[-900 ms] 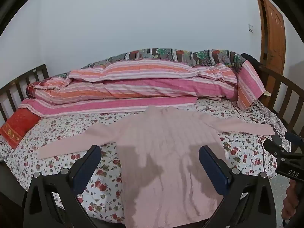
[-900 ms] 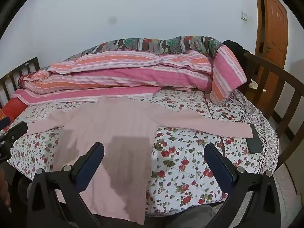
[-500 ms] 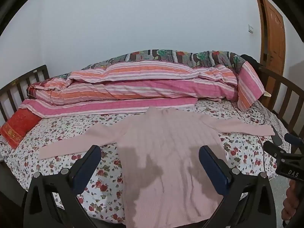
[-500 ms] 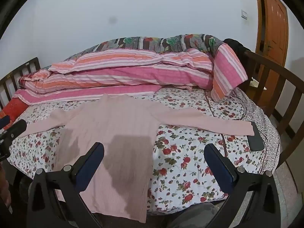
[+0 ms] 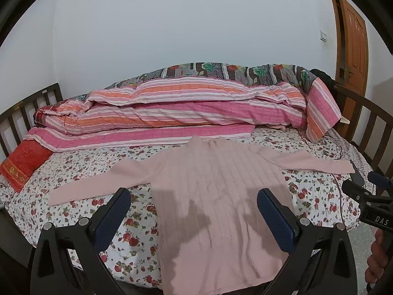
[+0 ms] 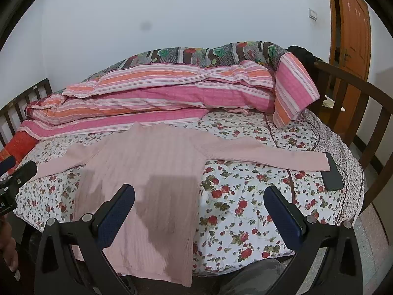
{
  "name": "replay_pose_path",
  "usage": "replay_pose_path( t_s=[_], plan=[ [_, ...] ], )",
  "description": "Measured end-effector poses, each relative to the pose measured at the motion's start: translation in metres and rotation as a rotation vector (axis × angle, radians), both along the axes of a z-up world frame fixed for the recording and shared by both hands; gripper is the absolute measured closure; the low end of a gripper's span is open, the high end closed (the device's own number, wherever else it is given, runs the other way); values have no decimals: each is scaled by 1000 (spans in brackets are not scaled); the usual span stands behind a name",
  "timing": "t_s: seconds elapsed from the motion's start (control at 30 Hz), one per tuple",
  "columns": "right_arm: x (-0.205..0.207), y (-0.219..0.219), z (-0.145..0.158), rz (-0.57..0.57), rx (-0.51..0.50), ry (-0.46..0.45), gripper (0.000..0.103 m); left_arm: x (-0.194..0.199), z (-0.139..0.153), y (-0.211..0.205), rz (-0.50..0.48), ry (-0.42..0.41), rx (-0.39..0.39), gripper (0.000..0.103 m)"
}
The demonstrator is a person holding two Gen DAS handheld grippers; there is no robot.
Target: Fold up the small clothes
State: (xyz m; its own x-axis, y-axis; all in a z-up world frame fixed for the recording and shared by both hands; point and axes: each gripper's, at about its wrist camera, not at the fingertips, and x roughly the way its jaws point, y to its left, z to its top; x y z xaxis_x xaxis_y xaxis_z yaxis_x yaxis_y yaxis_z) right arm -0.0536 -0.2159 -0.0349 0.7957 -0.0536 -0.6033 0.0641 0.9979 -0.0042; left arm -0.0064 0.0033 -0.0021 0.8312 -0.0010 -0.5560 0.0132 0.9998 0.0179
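A pink ribbed sweater (image 5: 216, 186) (image 6: 147, 167) lies flat on the flowered bedsheet (image 5: 103, 167) (image 6: 245, 196), sleeves spread to both sides, hem hanging over the near edge. My left gripper (image 5: 194, 196) hovers open above the sweater's lower body, nothing between its blue pads. My right gripper (image 6: 199, 194) is also open and empty, over the sweater's right side and the sheet. Each gripper shows at the edge of the other's view, held by a hand (image 5: 375, 258).
A rolled pink striped quilt (image 5: 184, 108) (image 6: 159, 98) fills the back of the bed. A red cushion (image 5: 24, 162) lies at the left. A dark phone (image 6: 332, 174) rests by the right sleeve's cuff. Wooden rails (image 6: 356, 93) bound both ends; a door (image 5: 353, 49) stands at the right.
Both views have shifted slightly: the grippers have drawn back and a little up from the sweater. The sweater lies unmoved and both grippers stay open.
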Motion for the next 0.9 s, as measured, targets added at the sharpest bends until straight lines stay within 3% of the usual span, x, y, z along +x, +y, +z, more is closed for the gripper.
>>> replay_pose_path(
  t_s=[0.9],
  plan=[
    [1,0,-4,5,6,4,0,1,-9,-8,-17,21,25,0]
  ],
)
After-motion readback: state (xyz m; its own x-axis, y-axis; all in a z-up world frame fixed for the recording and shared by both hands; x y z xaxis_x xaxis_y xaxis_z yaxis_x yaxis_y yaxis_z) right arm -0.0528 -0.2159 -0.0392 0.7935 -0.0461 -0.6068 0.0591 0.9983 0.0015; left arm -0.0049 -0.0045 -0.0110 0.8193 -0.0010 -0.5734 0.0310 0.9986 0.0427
